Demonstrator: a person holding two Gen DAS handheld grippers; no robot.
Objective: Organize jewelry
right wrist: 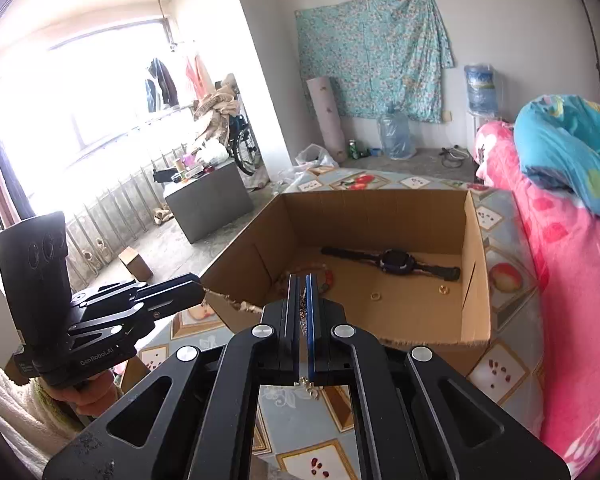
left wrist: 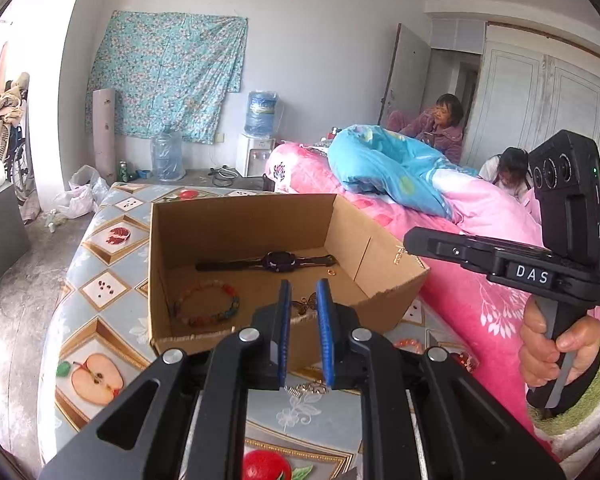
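Left gripper fills the near view. Its blue pads stand nearly closed and a small butterfly pendant spans the gap; it looks pinched by the wings, though I'm not fully sure. A bit of its chain dangles below the fingers. Right gripper is fully closed on a thin necklace chain, with loose links hanging under the jaws.

Both grippers hover above the near edge of the cardboard box, which sits on the bench under a fruit-print cover. A pink quilted bed is to the right. Already in the box:
- A watch lies flat across the far part.
- A bead bracelet sits near left.
- A small ring is right of the watch; the right wrist view shows two rings.

An orange bead bracelet is on the bench, near right, outside the box.

Step in hand, my read: carry the held pieces over the box and set them down. To do it well:
- Pass over the torn near rim without dragging the dangling links on it.
- Aim for bare cardboard between the bracelet and the rings.
- Lower until the chain pools on the floor, then open.
- Release one gripper at a time and lift straight up, since thin chains are likely to snag or tangle.
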